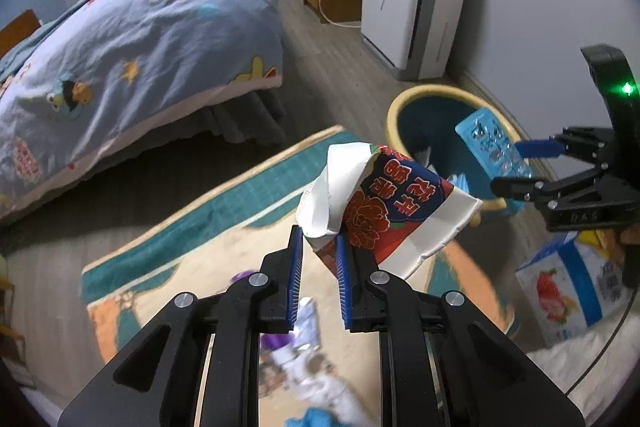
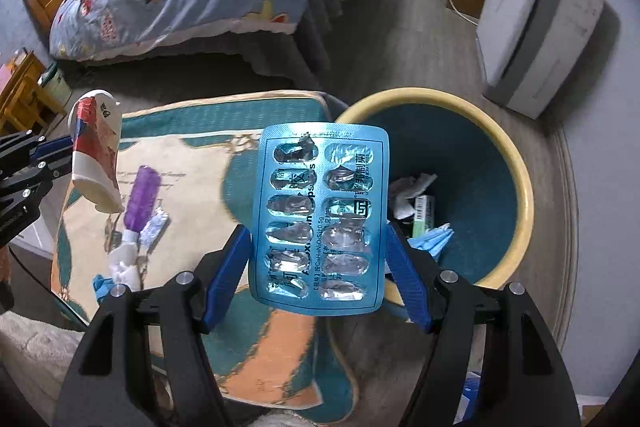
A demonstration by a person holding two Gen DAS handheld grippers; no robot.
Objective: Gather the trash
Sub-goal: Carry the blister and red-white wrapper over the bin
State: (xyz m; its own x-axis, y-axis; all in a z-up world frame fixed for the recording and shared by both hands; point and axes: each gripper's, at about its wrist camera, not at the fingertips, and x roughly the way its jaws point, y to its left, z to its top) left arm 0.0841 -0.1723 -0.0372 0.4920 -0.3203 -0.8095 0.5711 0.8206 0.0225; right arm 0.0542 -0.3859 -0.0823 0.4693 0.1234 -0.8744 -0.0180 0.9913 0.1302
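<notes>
Right wrist view: I am holding an emptied blue blister pack across its width in my right tool, its pads clamped on both long edges, and carrying it toward the yellow-rimmed bin, which sits just beyond the pack. My left tool is pinching a crushed paper cup, hanging short of the bin over the rug. This looks like the delivery step. Next I judge each piece needs to be carried fully over the bin's mouth before I release it. More scraps, including a purple tube, are lying on the rug, farther from the bin.
</notes>
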